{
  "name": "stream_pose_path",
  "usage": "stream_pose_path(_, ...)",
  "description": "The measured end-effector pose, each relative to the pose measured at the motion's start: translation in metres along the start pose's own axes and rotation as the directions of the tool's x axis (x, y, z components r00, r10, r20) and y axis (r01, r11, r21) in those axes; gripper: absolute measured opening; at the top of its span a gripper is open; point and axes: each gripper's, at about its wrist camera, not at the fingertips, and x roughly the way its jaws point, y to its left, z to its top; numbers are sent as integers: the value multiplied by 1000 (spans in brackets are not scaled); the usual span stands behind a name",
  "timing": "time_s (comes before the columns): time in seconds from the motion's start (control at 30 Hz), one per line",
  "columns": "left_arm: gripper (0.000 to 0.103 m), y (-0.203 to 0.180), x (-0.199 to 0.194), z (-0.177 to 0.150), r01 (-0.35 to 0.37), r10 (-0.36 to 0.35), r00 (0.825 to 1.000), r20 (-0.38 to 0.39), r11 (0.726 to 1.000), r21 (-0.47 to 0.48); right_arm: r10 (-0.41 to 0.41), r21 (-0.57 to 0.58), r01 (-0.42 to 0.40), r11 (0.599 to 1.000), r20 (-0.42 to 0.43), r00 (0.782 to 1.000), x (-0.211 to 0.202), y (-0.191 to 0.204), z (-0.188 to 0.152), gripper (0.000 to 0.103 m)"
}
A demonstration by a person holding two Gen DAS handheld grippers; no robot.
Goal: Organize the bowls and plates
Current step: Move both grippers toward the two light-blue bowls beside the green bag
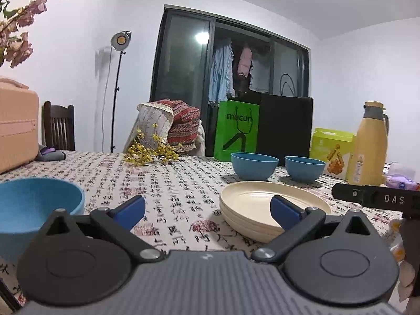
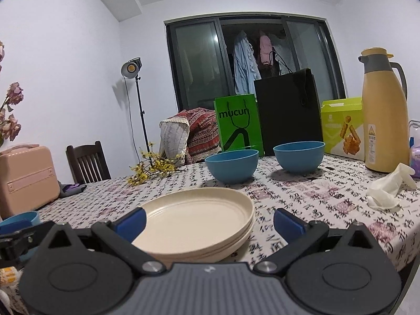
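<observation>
left wrist view: the left claw (image 1: 207,210) hovers low over the desk (image 1: 170,183), its blue-tipped fingers (image 1: 131,210) spread wide apart and holding nothing. a stack of cream plates (image 1: 252,204) lies on the patterned cloth just ahead and to the right, partly behind the right fingertip. a blue bowl (image 1: 34,207) stands close at the left edge of the view, beside the left finger. two more blue bowls, one nearer the middle (image 1: 254,164) and one further right (image 1: 305,168), stand upright behind the plates, apart from each other. the black body of the right claw (image 1: 375,198) enters from the right edge.

right wrist view: the right claw (image 2: 208,221) is likewise spread open and empty, with the plate stack between its fingers and partly behind the left one, not gripped. the two far bowls stand beyond the plates, in front of a green bag (image 2: 237,123) and a black bag (image 2: 287,113). a yellow jug (image 2: 383,113) and a crumpled white glove (image 2: 388,189) lie to the right.
</observation>
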Motion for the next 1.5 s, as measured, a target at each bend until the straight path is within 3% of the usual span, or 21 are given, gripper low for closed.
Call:
stream_pose_path(0.2, 103, -6, 17, 12, -27, 27, 1000, 15, 999, 17, 2, 35, -2, 999, 19, 1000, 20, -18, 9, 103)
stream_pose_path(0.77, 103, -45, 77, 69, 14, -14, 997, 75, 1000, 2, -23, 89, 14, 996, 107, 994, 65, -54, 67, 103)
stream_pose_path(1.0, 103, -53, 101, 93, 20, -19, 998, 67, 1000, -22, -40, 61, 33, 998, 114, 993, 85, -58, 98, 103)
stream_pose_path(1.5, 103, -62, 165, 136, -35, 36, 999, 28, 998, -45, -100, 2, 100, 995, 117, 988, 130, -66, 143, 103)
